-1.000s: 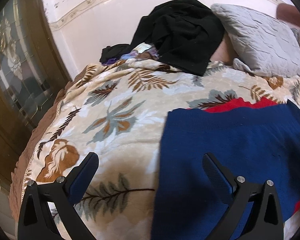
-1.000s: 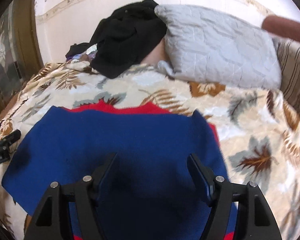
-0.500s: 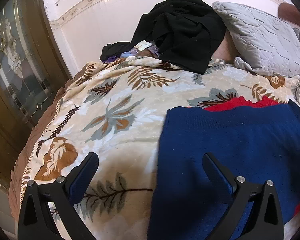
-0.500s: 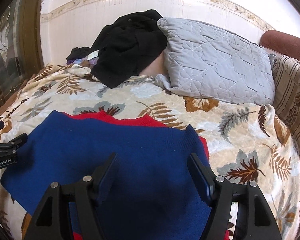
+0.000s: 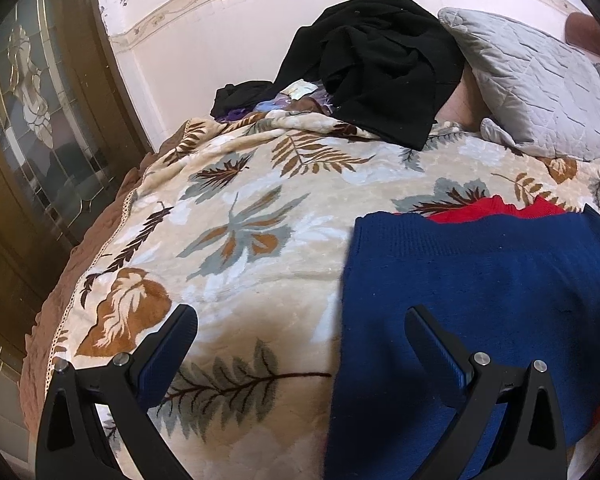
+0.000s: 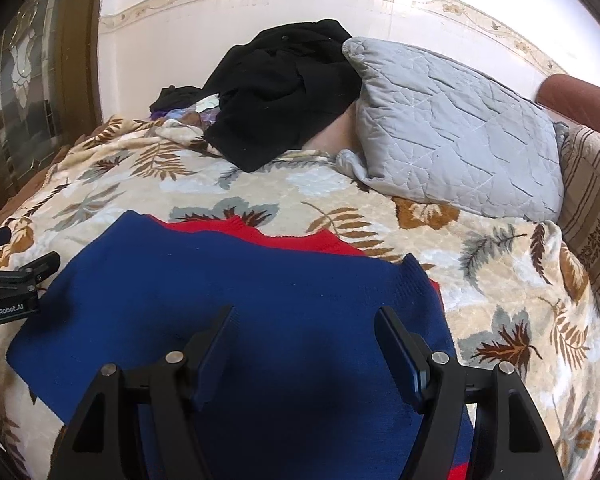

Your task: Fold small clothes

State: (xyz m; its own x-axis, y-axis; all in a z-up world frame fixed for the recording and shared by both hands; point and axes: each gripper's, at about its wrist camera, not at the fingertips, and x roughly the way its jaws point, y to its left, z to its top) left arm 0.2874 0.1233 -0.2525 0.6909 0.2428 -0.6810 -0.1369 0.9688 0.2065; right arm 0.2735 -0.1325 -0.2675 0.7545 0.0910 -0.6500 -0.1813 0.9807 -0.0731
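The leaf-patterned blanket is covering the bed, and the blue sweater is lying flat on it, its long axis running across, its red edge facing the grey pillow. Over the sweater, the right gripper and the left gripper are both hanging wide open, holding nothing.
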